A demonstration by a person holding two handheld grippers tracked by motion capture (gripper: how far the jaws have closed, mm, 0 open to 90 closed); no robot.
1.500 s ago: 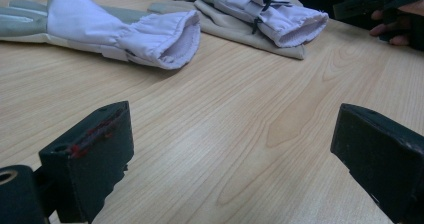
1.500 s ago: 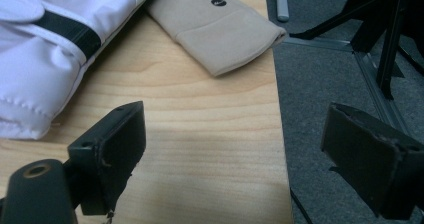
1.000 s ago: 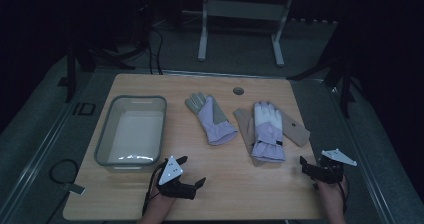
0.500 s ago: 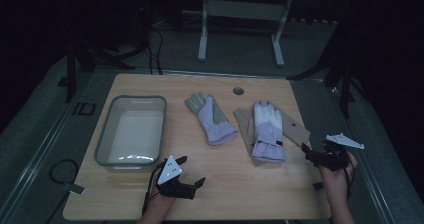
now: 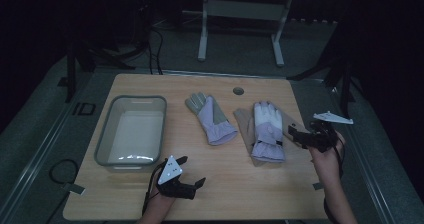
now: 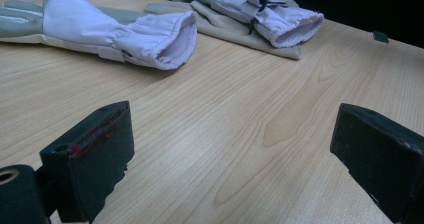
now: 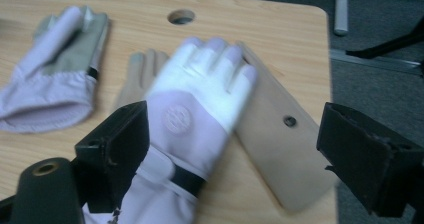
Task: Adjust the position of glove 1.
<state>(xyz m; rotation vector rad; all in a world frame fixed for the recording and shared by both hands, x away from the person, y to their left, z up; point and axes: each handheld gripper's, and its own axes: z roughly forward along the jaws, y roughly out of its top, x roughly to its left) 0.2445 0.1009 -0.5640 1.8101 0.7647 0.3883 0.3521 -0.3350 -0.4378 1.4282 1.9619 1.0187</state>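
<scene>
At the lower middle of the high view, the left tongs (image 5: 189,176) are a black body topped by a pale grey three-cornered plate marked with small dark dots, and a thin black cable trails from them. At the right edge, the right tongs (image 5: 297,135) are black too, under a similar grey plate. Both forearms are bare, with no sleeve. In the left gripper view the blocky black jaws look scuffed, the left-hand one smeared red. A brass-ringed hole sits at each gripper view's lower left.
</scene>
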